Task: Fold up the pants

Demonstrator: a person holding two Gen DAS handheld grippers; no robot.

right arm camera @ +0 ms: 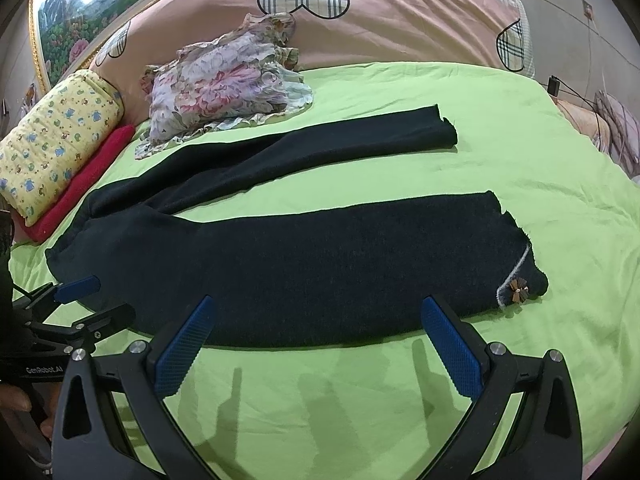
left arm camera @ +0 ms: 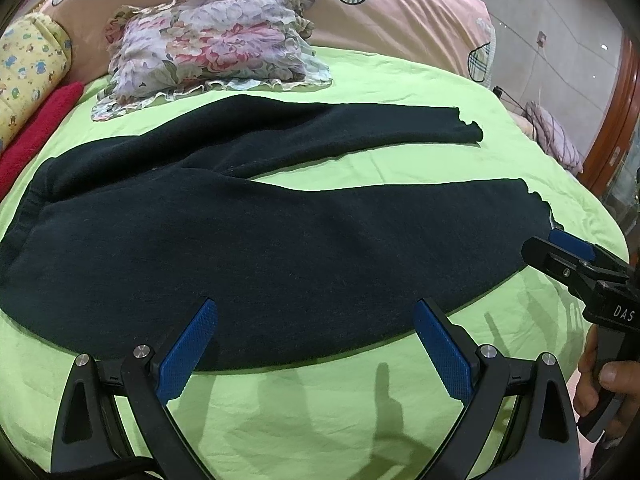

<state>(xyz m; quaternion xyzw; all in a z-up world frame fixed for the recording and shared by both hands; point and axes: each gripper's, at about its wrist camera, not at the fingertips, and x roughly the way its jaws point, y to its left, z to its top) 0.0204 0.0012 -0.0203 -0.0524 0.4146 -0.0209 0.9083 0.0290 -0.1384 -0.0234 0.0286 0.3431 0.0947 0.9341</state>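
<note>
Left wrist view: the left gripper [left arm camera: 316, 344] hangs wide open at the near edge of the dark navy knit pants [left arm camera: 248, 248], the right gripper [right arm camera: 316, 344] likewise open, likely ready to fold. Legs splay across the lime-green bedsheet [left arm camera: 320, 408]; beyond, a floral ruffled garment [left arm camera: 212, 44] and pink heart-print quilt [left arm camera: 400, 12].

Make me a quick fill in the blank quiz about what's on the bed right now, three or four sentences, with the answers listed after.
1. The dark pants lie flat on a bed sheet coloured ____.
2. The two legs of the pants are spread ____, not stacked.
3. The jaws of the left gripper and the right gripper are both ____.
4. The floral garment lies just beyond the pants, in front of a big ____ pillow with plaid hearts.

Missing words: green; apart; open; pink
</note>
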